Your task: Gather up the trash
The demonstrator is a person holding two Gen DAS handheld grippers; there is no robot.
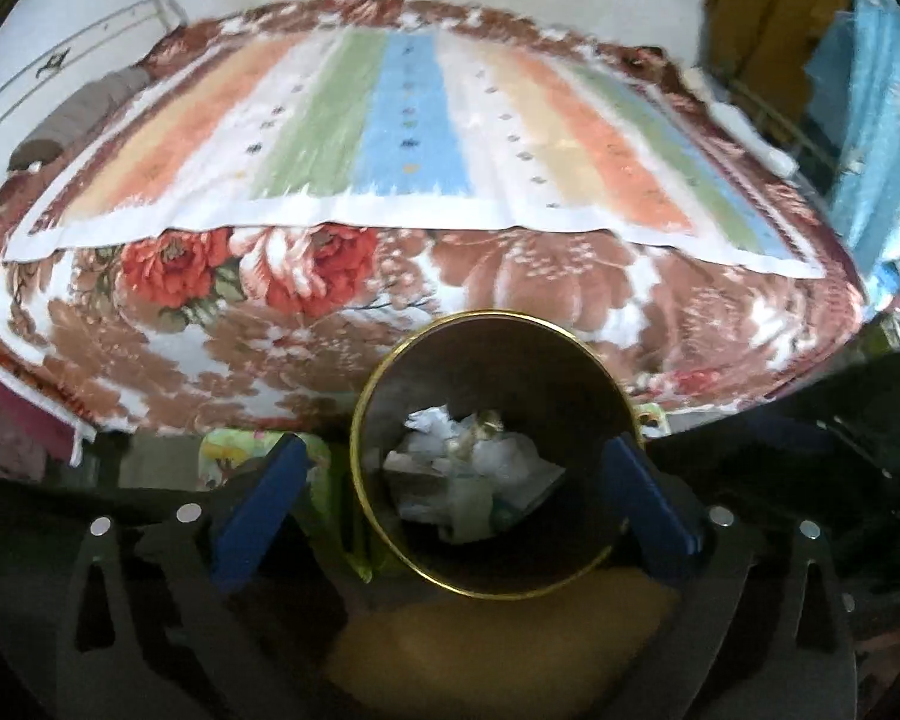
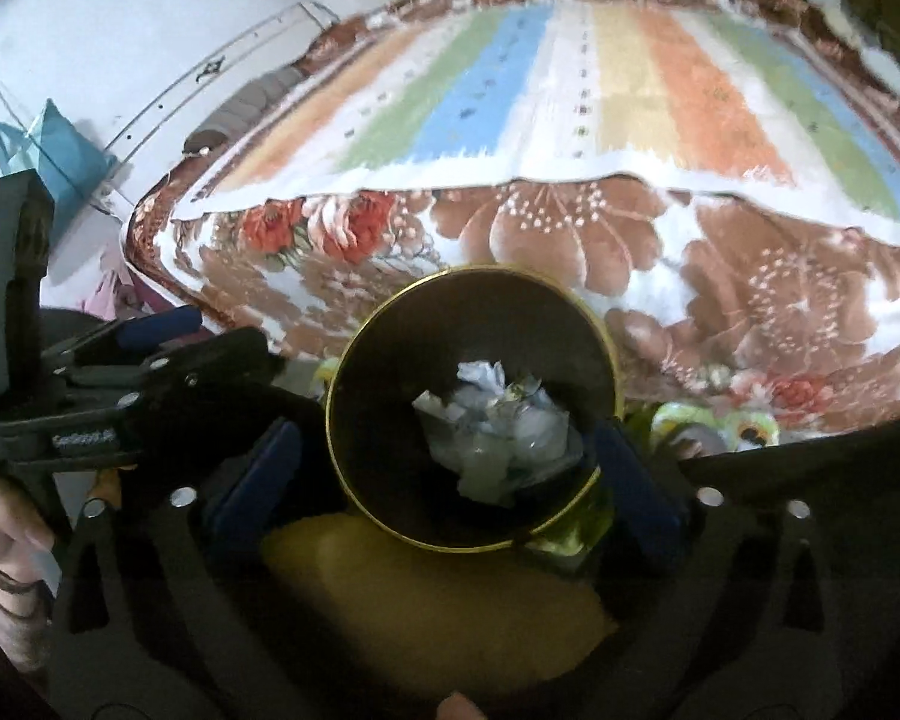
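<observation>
A round black trash bin with a gold rim [image 1: 366, 498] stands on the floor by the bed. It also shows in the right wrist view [image 2: 345, 462]. Crumpled white paper and plastic trash [image 1: 468, 474] lies in its bottom, and shows in the right wrist view too [image 2: 498, 438]. My left gripper [image 1: 459, 495] hovers above the bin, blue pads [image 1: 258, 510] spread wide and empty. My right gripper [image 2: 444, 474] also hovers over the bin, open and empty. The left gripper [image 2: 120, 360] appears at the left of the right wrist view.
A bed with a floral brown blanket [image 1: 510, 276] and a striped sheet [image 1: 408, 126] fills the space beyond the bin. A yellow cushion-like thing [image 2: 426, 600] lies on the near side of the bin. Blue cloth [image 1: 870, 138] hangs at right.
</observation>
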